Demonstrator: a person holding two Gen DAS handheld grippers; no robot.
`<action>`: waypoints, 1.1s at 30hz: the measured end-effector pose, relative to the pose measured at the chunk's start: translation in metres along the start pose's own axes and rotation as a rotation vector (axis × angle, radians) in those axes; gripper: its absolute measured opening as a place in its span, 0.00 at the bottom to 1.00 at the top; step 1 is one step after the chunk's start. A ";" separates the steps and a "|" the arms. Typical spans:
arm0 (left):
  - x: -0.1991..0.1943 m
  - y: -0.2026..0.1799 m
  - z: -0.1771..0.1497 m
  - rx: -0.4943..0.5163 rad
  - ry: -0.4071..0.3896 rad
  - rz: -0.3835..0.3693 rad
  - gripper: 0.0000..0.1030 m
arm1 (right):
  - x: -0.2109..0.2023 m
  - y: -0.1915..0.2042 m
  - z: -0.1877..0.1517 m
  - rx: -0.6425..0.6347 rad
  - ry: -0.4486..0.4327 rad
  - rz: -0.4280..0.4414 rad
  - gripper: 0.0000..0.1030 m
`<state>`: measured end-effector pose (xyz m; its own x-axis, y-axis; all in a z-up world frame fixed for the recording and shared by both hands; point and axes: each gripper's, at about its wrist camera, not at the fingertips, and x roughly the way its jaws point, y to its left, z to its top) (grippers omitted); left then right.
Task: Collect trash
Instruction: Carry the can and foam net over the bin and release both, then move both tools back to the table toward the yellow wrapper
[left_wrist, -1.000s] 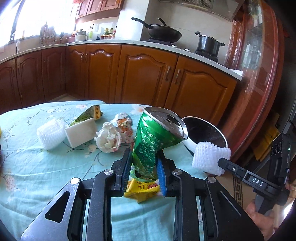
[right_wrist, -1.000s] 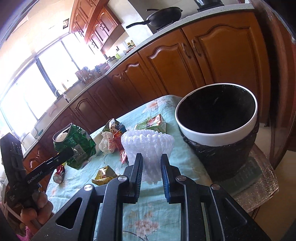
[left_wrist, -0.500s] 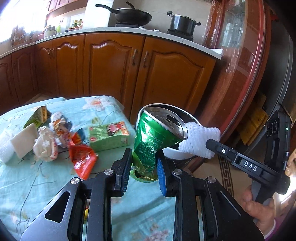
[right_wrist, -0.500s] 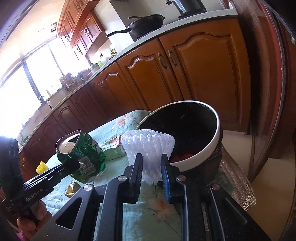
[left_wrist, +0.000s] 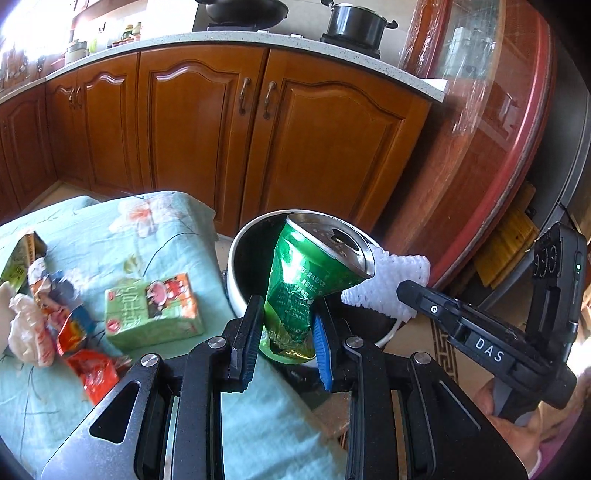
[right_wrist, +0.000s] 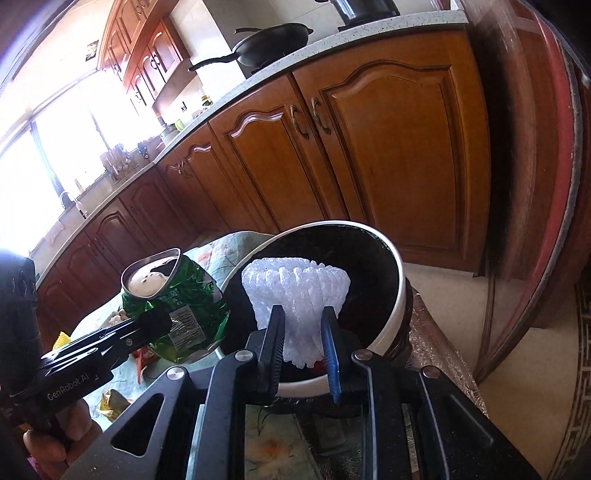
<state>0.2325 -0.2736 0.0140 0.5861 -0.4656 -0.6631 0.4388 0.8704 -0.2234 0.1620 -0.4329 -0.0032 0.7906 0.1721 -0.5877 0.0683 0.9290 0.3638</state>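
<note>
Scanning from the left of the left wrist view, loose litter lies on the flowered tablecloth (left_wrist: 155, 229): a crumpled white wad (left_wrist: 22, 332), some torn red wrappers (left_wrist: 92, 369) and a green juice carton (left_wrist: 151, 314) lying flat. None of it is touching either tool.

Further right, the left gripper (left_wrist: 284, 332) pinches a crushed green can (left_wrist: 314, 280) low on its dented body. The can's long axis runs up and away from the jaws, tilted to the right, so its silver top overhangs the open mouth of the bin (left_wrist: 236, 273). The bin stands just off the table's corner, directly ahead of and below this gripper.

Rightmost is the right gripper (right_wrist: 303, 343), its pads squeezing the narrow stem of a white foam net (right_wrist: 295, 291), which flares out above the jaws. In the right wrist view the net sits over the dark inside of the bin (right_wrist: 399, 306), while the can (right_wrist: 177, 302) hangs to its left near the rim.

By my reading, both pieces are nearly placed for dropping. The right hand looks better centred over the opening; the can's pinched base appears to be about at the near rim, so the left hand probably needs to go a little further forward before letting go, or the can may strike the rim.
</note>
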 end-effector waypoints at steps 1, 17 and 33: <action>0.005 -0.001 0.003 -0.001 0.005 0.000 0.24 | 0.002 -0.002 0.002 0.000 0.001 -0.003 0.20; 0.044 -0.003 0.011 -0.010 0.070 -0.004 0.43 | 0.029 -0.025 0.017 0.028 0.054 -0.022 0.43; -0.034 0.019 -0.040 -0.016 0.026 -0.028 0.47 | 0.003 0.003 -0.012 0.054 0.026 0.062 0.58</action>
<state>0.1939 -0.2354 0.0038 0.5558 -0.4862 -0.6744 0.4438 0.8594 -0.2539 0.1574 -0.4256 -0.0120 0.7785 0.2380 -0.5807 0.0528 0.8972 0.4384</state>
